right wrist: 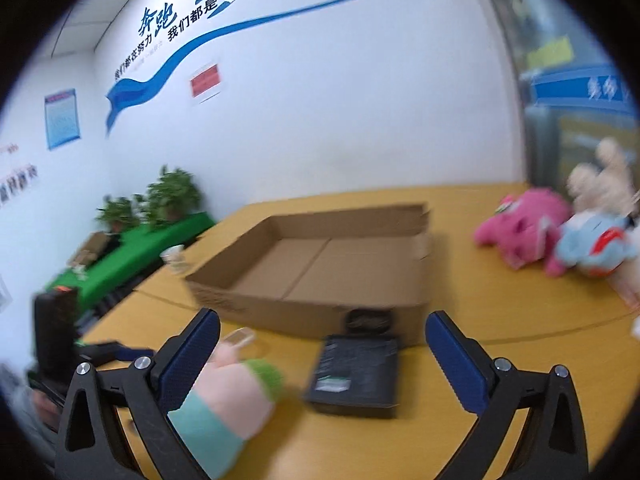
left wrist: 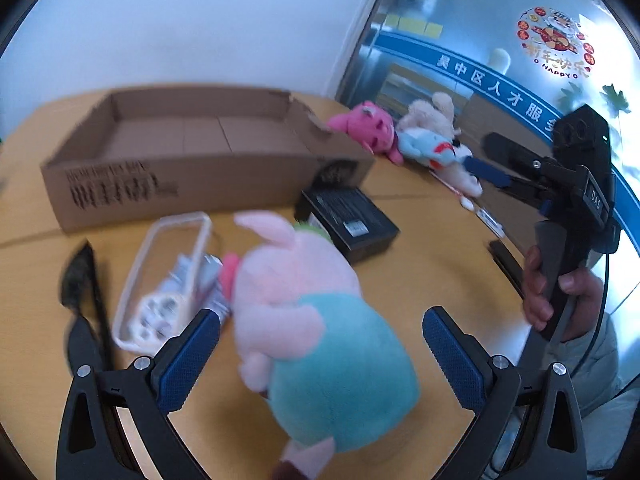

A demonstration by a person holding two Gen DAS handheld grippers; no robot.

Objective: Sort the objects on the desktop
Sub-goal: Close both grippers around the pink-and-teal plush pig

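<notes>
The cardboard box [right wrist: 320, 276] sits behind the flat packet [right wrist: 356, 376], with plush toys [right wrist: 560, 236] to its right.

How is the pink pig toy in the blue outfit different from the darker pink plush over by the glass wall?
The pig toy is pale pink with a teal outfit; the darker pink plush is hot pink all over. The pig toy sits alone between the open fingers of the left claw; the darker pink plush lies in a heap against other soft toys, beyond the cardboard box. Both are soft toys on the wooden table.
</notes>
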